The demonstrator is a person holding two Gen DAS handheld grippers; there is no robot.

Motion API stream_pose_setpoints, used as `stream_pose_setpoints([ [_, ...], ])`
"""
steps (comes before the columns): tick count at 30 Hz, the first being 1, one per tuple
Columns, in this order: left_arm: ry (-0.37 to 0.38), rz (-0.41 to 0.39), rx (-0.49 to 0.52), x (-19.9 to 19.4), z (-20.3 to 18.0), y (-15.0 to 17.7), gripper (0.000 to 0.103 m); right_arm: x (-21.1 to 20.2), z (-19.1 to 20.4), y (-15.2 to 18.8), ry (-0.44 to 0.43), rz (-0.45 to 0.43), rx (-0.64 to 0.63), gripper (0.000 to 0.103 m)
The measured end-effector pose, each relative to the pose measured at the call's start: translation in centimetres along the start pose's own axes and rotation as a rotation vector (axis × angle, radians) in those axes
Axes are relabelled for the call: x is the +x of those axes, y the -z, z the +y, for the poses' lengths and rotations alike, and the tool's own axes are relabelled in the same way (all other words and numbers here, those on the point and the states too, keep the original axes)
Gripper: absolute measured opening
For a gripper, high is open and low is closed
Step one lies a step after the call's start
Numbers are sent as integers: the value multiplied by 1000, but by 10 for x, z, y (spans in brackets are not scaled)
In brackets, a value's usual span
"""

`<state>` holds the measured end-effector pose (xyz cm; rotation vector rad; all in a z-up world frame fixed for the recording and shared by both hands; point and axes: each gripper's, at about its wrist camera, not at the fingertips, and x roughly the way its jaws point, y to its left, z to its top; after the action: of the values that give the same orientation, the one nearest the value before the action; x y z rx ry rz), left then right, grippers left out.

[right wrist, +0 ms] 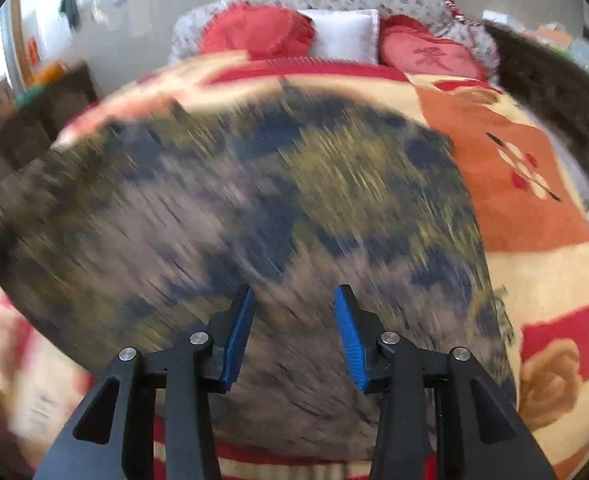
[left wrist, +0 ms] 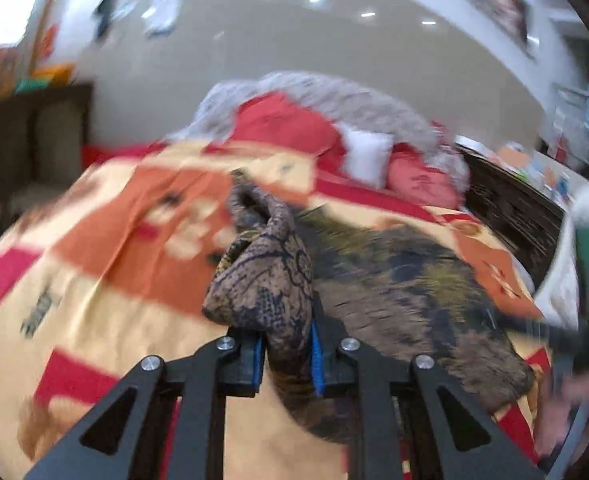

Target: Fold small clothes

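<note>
On the bed, seen from the left wrist, the left gripper (left wrist: 286, 354) pinches a bunched fold of the brown patterned garment (left wrist: 406, 288), whose remainder trails right over the orange, cream and red blanket (left wrist: 106, 256); bare blanket spreads left. From the right wrist, the right gripper (right wrist: 294, 334) hovers with fingers parted, holding nothing, above the blurred garment (right wrist: 234, 216); red pillows (right wrist: 254, 32) lie far.
</note>
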<state>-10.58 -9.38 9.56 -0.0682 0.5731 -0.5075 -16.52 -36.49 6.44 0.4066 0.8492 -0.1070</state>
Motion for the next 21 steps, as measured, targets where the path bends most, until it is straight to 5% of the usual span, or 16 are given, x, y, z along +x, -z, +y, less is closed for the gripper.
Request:
stream_pose_setpoints([
  [6,83,-8,54,6,-27,-2,18,21,44,-99,-443,111,28,61],
  [8,104,0,54,7,-28,-3,18,34,62,-120,-477,131,-6,61],
  [16,122,-8,106,4,-37,-4,18,81,152,-174,-493,281,-176,61],
  [21,136,-1,128,-1,-43,-5,18,103,209,-162,-236,352,-486,61],
])
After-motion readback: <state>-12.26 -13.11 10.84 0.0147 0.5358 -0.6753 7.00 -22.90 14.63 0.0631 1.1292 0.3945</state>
